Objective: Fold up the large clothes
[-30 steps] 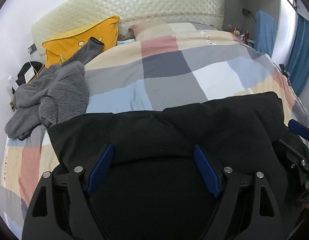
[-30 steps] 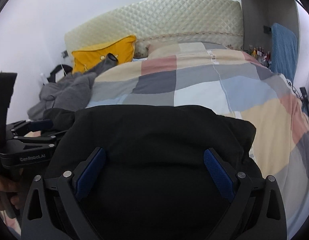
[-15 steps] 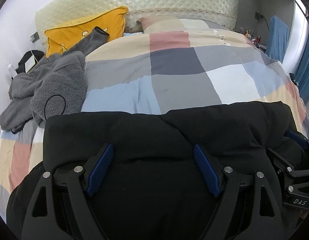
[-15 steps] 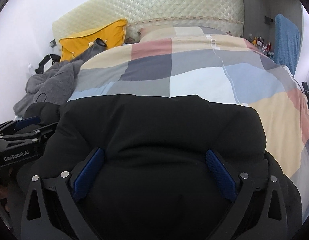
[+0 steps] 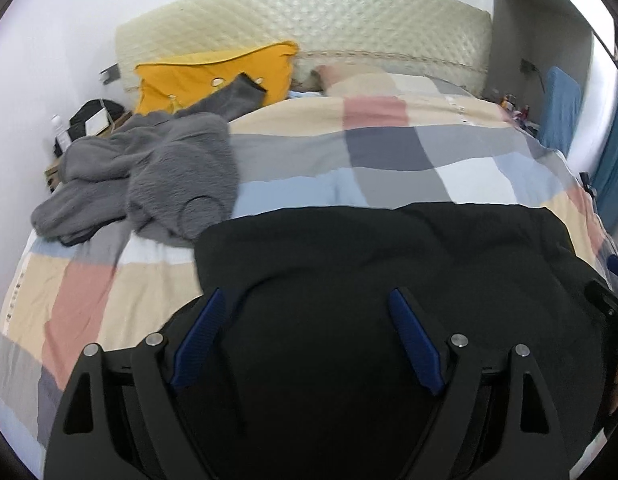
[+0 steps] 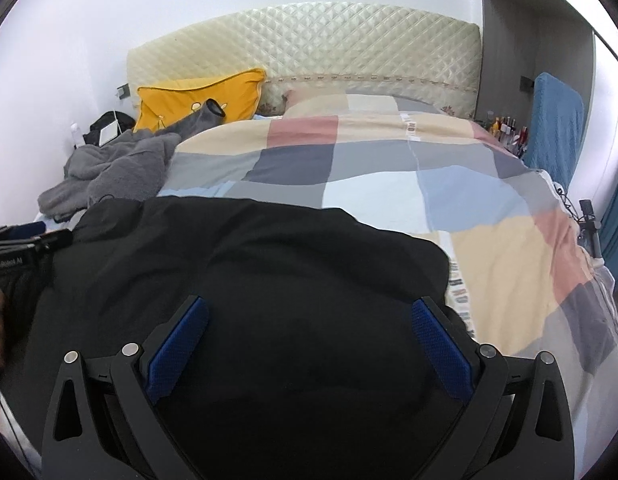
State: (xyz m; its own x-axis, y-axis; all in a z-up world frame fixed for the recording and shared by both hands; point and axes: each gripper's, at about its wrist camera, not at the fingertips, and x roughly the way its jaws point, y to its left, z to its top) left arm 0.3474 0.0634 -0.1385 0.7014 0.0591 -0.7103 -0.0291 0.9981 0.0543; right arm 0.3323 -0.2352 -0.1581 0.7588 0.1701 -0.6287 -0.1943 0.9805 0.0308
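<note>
A black garment (image 5: 389,264) is lying across the near edge of the bed (image 5: 369,152), its long axis running side to side between the two grippers and its far edge facing the headboard (image 5: 309,40). The cloth is matte, thick and softly puffed, bulging in rounded folds; which end is the collar cannot be told.

The left gripper (image 5: 305,336) is standing with its blue ribbed pads (image 5: 413,340) wide apart, black fabric filling the space between them; whether the pads are pressing the cloth cannot be told. The right gripper (image 6: 307,344) is likewise spread wide over the garment's right end (image 6: 269,264), its textured blue pads (image 6: 437,348) flanking a mound of fabric, grip unclear.

The bed is wearing a smooth patchwork cover of pink, beige, grey and pale blue squares. A fluffy grey fleece garment (image 5: 149,176) is lying crumpled near the bed's left edge, apart from the black one. A yellow pillow (image 5: 213,80) is leaning against the quilted cream headboard.
</note>
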